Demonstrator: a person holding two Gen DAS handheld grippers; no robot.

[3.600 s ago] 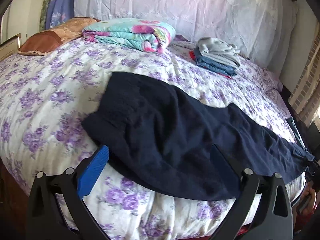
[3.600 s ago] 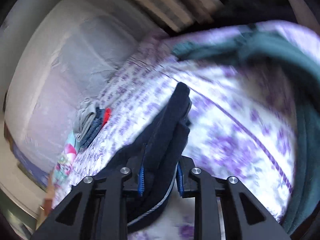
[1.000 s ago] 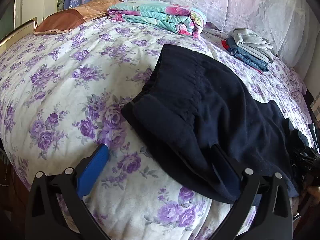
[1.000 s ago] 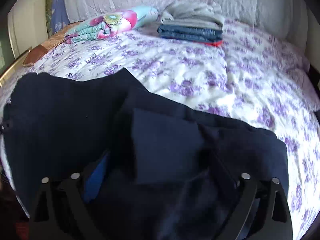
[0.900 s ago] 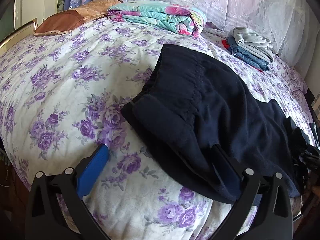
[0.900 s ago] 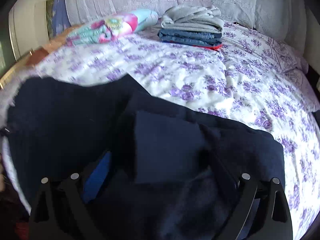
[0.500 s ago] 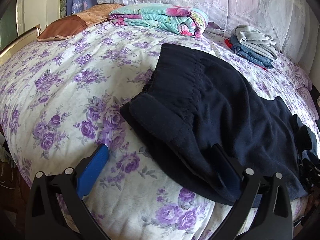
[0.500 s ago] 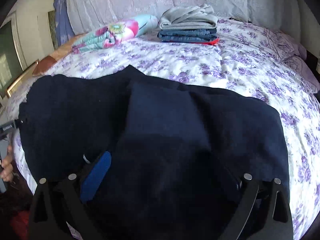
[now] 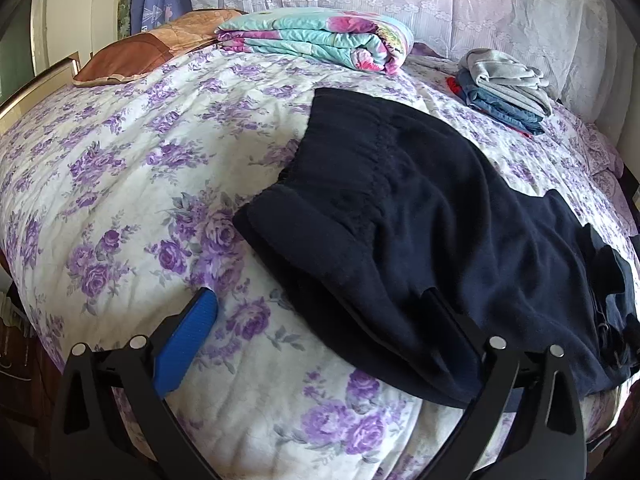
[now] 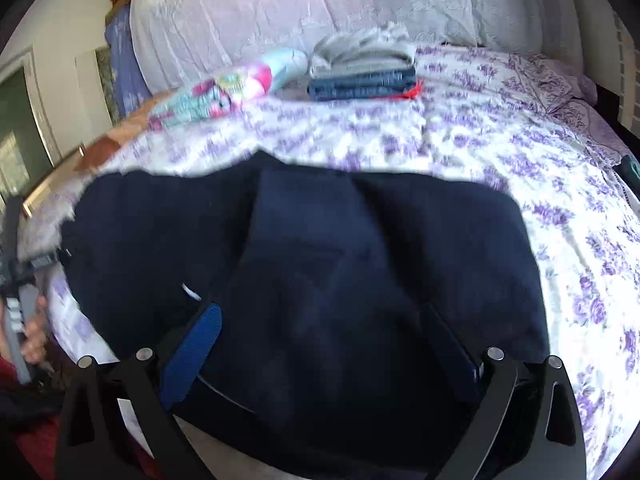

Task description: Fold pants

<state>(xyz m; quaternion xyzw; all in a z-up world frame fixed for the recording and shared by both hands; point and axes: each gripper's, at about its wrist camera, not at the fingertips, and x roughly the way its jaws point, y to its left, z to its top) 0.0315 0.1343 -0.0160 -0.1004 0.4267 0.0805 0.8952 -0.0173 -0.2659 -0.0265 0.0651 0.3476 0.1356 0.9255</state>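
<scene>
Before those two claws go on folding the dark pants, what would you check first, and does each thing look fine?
1. Left gripper open, ready to grab: ok.
2. Right gripper open, nothing clamped: ok.
3. Navy pants fully on the bedspread: ok.
4. Folded layers flat and aligned: not ok, the waistband edge is rolled over.
5. Pants apart from the stack of folded clothes and the floral blanket: ok.
6. Leg ends lying evenly: cannot tell, too dark.

The right-wrist view is motion-blurred, so the bedspread (image 10: 400,136) pattern and the blanket (image 10: 224,92) smear. The pants (image 10: 320,264) hide the right tongs' (image 10: 332,340) far finger, and the frame's bottom edge cuts off their near hem. In the left view the pants (image 9: 420,220) run out of frame at right.
</scene>
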